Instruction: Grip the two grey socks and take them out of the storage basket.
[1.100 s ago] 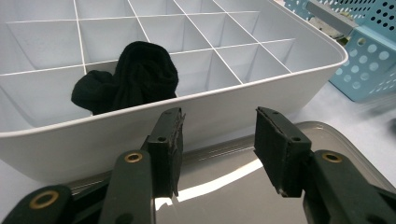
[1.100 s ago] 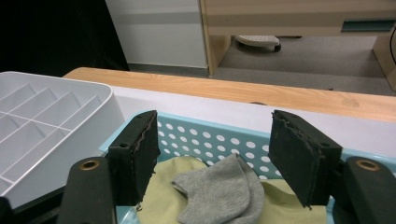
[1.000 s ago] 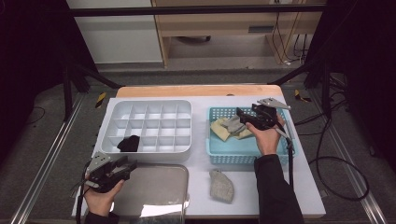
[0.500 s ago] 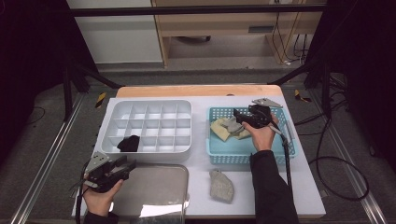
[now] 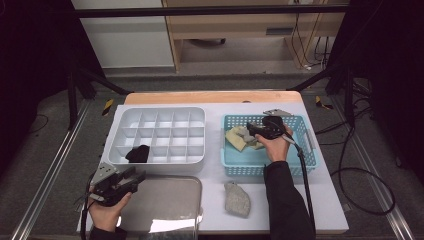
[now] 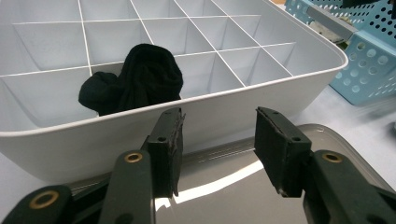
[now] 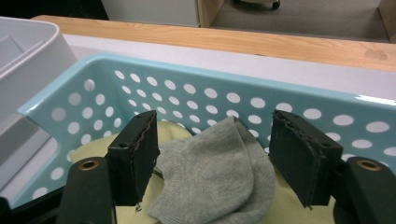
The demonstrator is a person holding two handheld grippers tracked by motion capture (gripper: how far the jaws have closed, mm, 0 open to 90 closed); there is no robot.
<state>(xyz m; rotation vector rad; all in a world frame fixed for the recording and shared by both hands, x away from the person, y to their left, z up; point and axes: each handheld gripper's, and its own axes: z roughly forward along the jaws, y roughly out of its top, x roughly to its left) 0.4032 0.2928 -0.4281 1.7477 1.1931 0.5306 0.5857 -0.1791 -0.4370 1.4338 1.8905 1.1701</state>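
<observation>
On the white table [image 5: 320, 200], the divided organiser tray [image 5: 156, 134] holds one black sock [image 5: 137, 153] in a near compartment; its other cells are bare. Several socks wait in the blue basket [image 5: 270, 167]. Right gripper [image 7: 212, 154], jaws just narrowing though spread, straddles the grey sock [image 7: 215, 170] ungripped. Left gripper [image 6: 217, 147] hovers spread, holding nothing.

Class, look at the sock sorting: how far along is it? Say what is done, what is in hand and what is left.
Done: one black sock lies in a compartment of the white tray. In hand: the right tongs, open, have the grey sock between their jaws in the blue basket, not yet pinched. Left: that sock, the yellow one under it, and a grey one on the table. The left tongs are open and hold nothing.
</observation>
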